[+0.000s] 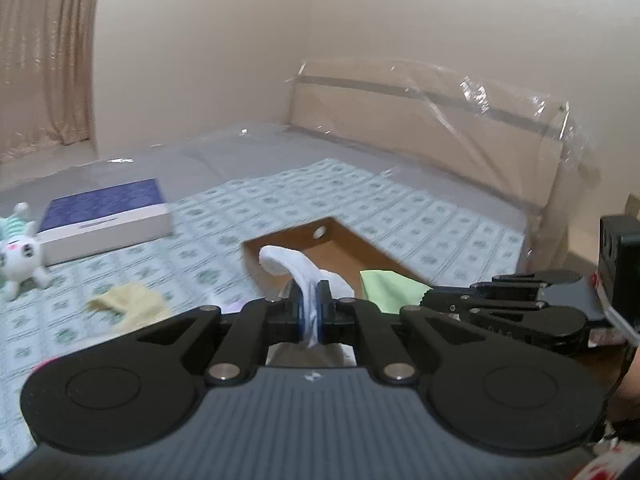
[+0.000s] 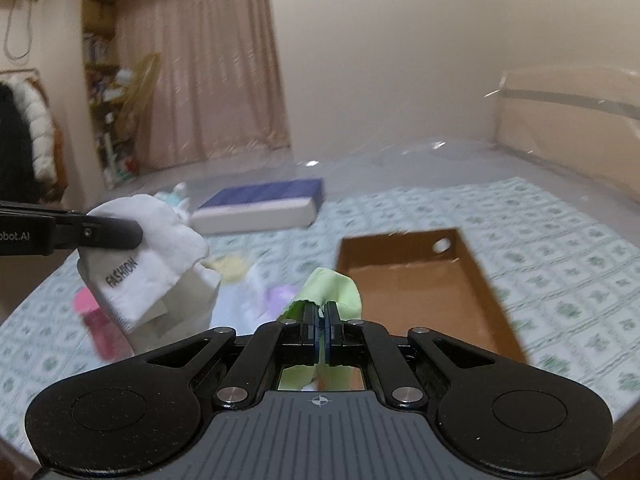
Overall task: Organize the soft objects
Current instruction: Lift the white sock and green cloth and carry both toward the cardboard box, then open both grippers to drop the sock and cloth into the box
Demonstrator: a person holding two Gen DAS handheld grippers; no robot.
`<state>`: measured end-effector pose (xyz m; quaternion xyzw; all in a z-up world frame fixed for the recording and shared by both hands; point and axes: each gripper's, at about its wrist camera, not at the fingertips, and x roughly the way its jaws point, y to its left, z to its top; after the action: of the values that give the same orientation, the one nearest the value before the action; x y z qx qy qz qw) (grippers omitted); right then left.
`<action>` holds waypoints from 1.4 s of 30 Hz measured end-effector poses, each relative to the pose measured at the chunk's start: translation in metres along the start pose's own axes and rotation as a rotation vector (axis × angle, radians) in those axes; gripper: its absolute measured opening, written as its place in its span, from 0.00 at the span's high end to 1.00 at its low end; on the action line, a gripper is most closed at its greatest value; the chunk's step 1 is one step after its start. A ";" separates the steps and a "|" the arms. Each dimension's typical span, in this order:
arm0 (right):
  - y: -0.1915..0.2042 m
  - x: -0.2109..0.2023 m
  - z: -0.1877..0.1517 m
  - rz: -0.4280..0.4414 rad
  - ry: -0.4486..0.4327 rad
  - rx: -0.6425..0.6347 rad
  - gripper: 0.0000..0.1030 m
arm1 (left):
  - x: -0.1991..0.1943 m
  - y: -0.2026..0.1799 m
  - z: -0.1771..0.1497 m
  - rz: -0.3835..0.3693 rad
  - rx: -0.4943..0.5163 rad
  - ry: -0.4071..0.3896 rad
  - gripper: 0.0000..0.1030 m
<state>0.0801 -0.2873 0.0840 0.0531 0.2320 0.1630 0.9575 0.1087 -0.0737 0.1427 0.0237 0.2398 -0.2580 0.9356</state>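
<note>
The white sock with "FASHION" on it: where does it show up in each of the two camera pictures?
Left wrist view: the white sock is at centre, pinched in the left gripper, in front of the cardboard box.
Right wrist view: the sock hangs at left, held by the left gripper coming in from the edge.
Shared landmark: the blue-topped flat box on the bed.

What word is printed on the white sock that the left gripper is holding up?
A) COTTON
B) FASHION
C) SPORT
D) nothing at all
B: in the right wrist view, the white fabric sock pinched in the left gripper shows black letters spelling FASHION along its cuff.
</note>
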 end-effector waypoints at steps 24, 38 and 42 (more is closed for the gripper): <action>-0.118 0.037 0.007 -0.187 0.049 0.074 0.98 | 0.168 -0.020 -0.007 -0.069 -0.162 0.152 0.71; -0.120 0.057 0.002 -0.134 0.048 0.108 0.97 | 0.125 -0.006 -0.045 0.101 -0.158 0.117 0.48; -0.124 0.060 0.002 -0.128 0.052 0.129 0.86 | 0.114 -0.006 -0.053 0.128 -0.173 0.114 0.32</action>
<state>0.1669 -0.3838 0.0384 0.0952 0.2699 0.0876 0.9542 0.1681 -0.1236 0.0443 -0.0270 0.3118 -0.1746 0.9336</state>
